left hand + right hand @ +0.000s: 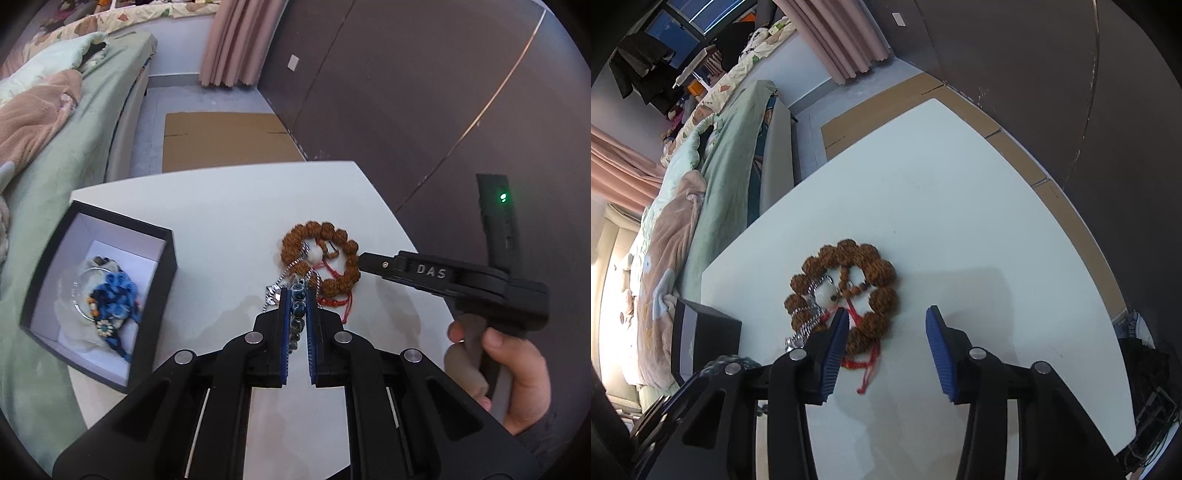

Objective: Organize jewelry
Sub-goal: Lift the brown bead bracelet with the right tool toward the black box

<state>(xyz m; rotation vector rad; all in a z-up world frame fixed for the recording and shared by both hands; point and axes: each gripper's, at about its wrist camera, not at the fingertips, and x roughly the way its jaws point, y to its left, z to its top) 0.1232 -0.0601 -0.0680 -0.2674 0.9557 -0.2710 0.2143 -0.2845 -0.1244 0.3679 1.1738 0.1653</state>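
Left gripper (pixel 298 295), lower centre of its view, is clamped on a dark bead strand (pixel 297 306), presumably bound for the box (pixel 162 280) at left, where blue pieces (pixel 114 288) already lie. Right gripper (pixel 886 317) stands half open, holding nothing, straddling the brown bracelet (pixel 846 291) mid-frame on the table (pixel 960 206), apparently to pin or take it.
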